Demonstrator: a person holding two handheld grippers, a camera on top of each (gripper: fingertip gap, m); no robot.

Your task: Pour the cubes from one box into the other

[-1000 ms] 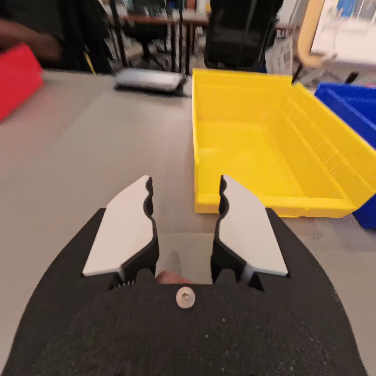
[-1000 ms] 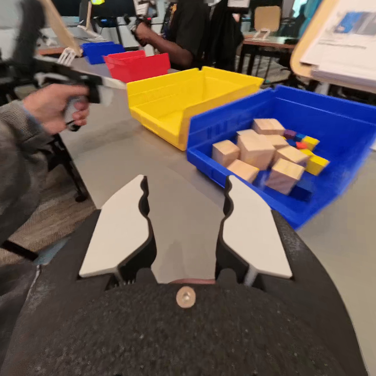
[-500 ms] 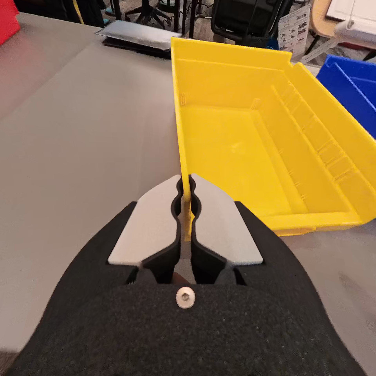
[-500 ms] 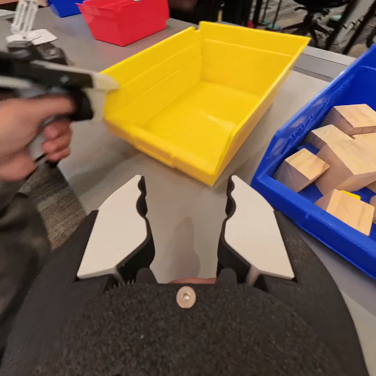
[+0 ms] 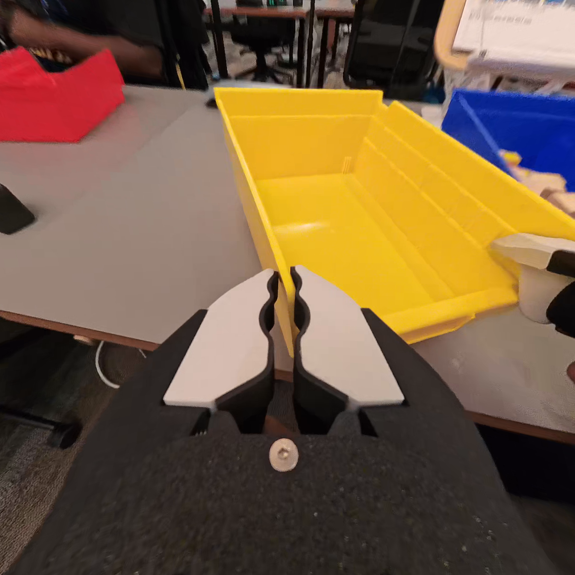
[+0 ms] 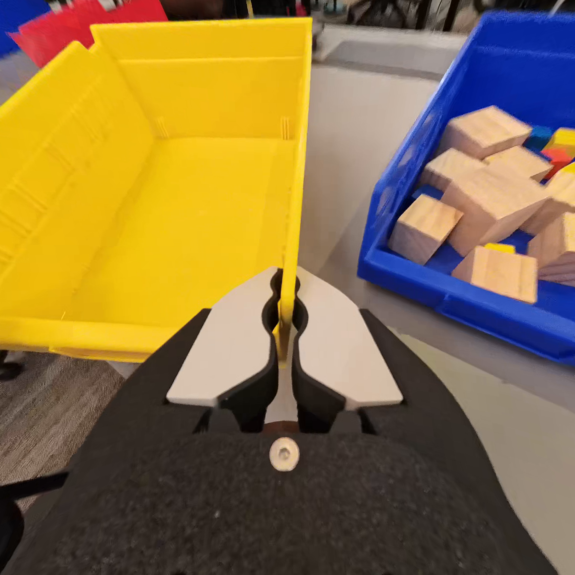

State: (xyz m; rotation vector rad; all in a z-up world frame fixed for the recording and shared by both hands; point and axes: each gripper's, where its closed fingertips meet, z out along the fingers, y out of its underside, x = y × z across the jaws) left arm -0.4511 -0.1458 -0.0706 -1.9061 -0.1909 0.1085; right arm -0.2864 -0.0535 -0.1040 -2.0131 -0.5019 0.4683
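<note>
The empty yellow box [image 5: 342, 233] is held from both sides, and its front end reaches past the table's near edge. My left gripper [image 5: 284, 273] is shut on its left wall near the front corner. My right gripper [image 6: 287, 272] is shut on the right wall of the yellow box [image 6: 186, 202]; one of its fingers [image 5: 529, 253] shows at the right edge of the left wrist view. The blue box [image 6: 404, 149] stands to the right on the table and holds several wooden cubes [image 6: 491, 199] and a few small coloured ones. It also shows in the left wrist view [image 5: 513, 124].
A red box [image 5: 56, 99] stands at the far left of the grey table [image 5: 124, 233], with a person's arm behind it. A black object [image 5: 9, 211] lies at the left edge. Carpet floor [image 6: 46, 420] lies below the table's near edge. Chairs and desks stand beyond.
My right gripper has moved left from open over the table and shut on the yellow box's right wall. My left gripper stays shut on the left wall. The box's front now overhangs the table edge.
</note>
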